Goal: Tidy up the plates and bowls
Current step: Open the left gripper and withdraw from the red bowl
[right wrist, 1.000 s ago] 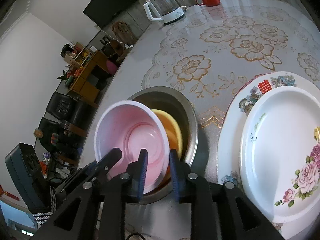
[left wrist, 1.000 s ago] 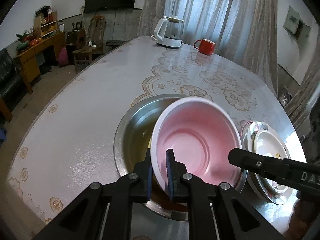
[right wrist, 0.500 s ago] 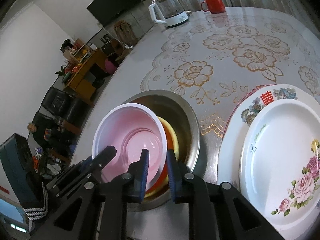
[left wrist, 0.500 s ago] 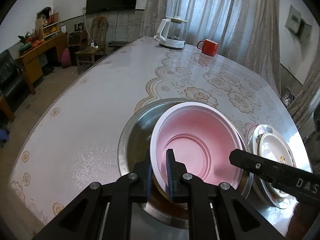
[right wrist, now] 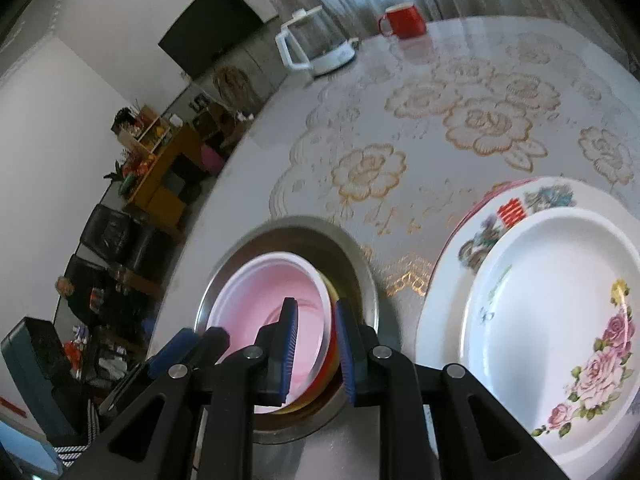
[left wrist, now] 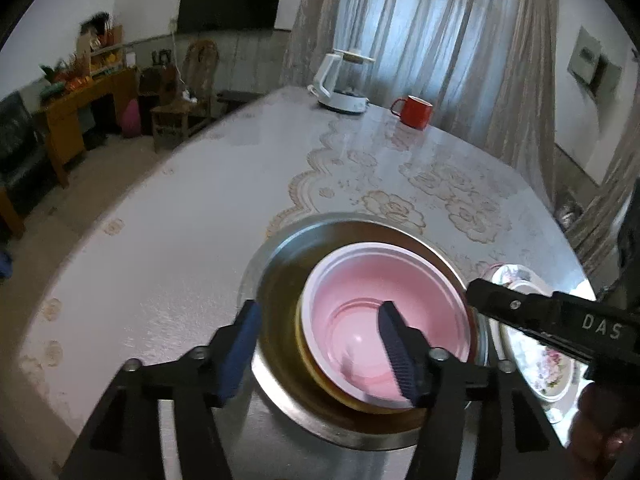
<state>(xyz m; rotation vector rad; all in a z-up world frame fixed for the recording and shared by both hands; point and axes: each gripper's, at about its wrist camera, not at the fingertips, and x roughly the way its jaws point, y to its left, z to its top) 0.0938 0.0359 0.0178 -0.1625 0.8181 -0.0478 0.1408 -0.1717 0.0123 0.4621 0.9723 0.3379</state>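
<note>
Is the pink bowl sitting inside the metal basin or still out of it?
Inside. The pink bowl is nested on a yellow bowl within the metal basin, and the left tool, just opened, straddles its rim without gripping.

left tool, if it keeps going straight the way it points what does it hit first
Most likely the pink bowl, nested in the steel basin. The left tool, whose jaws have just been opening, straddles the bowl's near rim without touching it; depth is hard to judge.
</note>
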